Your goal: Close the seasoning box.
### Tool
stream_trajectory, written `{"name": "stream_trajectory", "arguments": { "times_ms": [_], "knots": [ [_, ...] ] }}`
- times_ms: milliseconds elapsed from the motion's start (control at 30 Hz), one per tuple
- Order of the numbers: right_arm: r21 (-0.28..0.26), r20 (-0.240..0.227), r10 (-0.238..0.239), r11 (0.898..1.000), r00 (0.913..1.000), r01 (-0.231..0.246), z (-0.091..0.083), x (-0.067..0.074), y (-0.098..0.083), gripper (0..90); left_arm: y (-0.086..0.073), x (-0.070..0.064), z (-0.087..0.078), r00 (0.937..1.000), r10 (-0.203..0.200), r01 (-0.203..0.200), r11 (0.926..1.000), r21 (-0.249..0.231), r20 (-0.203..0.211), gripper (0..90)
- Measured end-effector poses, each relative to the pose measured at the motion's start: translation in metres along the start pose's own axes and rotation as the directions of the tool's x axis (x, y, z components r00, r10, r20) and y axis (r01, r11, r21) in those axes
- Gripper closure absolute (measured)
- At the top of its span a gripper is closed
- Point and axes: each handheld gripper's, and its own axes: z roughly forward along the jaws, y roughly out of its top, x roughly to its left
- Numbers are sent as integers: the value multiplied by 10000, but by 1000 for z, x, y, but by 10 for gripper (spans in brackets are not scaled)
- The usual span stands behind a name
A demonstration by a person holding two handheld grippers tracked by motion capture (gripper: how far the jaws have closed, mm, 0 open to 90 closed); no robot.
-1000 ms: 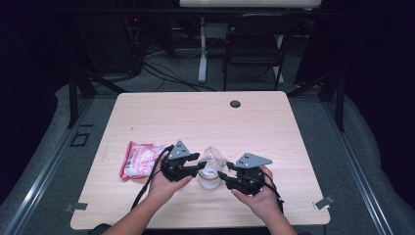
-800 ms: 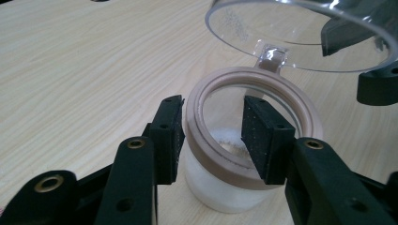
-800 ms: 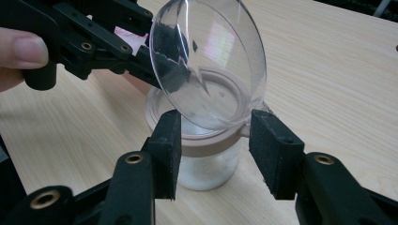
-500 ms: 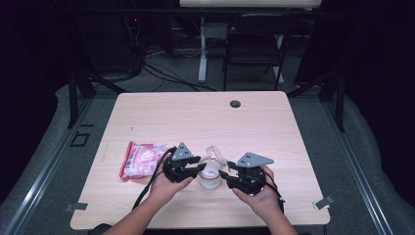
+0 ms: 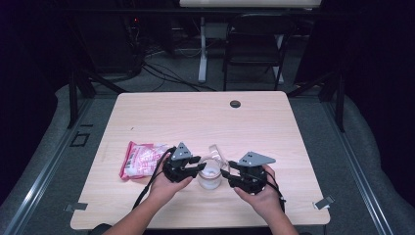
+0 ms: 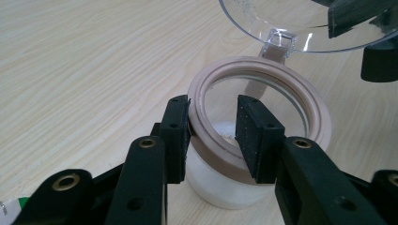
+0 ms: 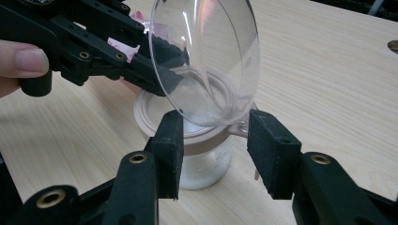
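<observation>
The jar (image 5: 209, 175) stands on the table (image 5: 274, 122) near its front edge, between the two hands, with its clear hinged lid (image 5: 217, 151) swung up and open. The left gripper (image 5: 193, 169) pinches the jar's tan rim (image 6: 263, 70), one pad outside the wall and the other inside the mouth, its jaws having just been closing onto it. The right gripper (image 5: 229, 175) sits at the hinge side with the jar neck between its jaws, which have just been narrowing; gaps show beside both pads, so it counts as released, gripping nothing yet. The likely risk is that the lid falls shut onto the left gripper's inner pad, or that a one-sided pull on the rim tips the light jar and spills the white powder (image 6: 224, 129) in it. A squeeze on the hinge tab (image 7: 241, 126) could also strain it. The left gripper view shows how the pads straddle the rim and the powder below, which the high view cannot resolve. The right gripper view shows the lid's steep tilt and the gaps beside its own pads. The high view alone shows the pink packet (image 5: 139, 159) lying to the left of the jar.
</observation>
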Motion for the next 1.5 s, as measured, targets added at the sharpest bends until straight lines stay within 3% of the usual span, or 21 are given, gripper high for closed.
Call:
{"name": "stream_trajectory", "arguments": {
  "times_ms": [400, 1100, 1500],
  "knots": [
    [9, 121, 169, 9999, 9998, -169, -3, -6, -1, 652, 0, 0, 0, 10000, -1, 1, 10000, -1, -2, 650],
    [-3, 16, 811, 9967, 9967, -811, 1, -16, -6, 643, 0, -1, 0, 10000, 21, -21, 10000, -6, -4, 638],
    [-9, 19, 863, 9963, 9963, -863, 2, -18, -5, 677, 0, 1, -6, 9999, -152, 148, 9989, -439, -79, 594]
  ]
}}
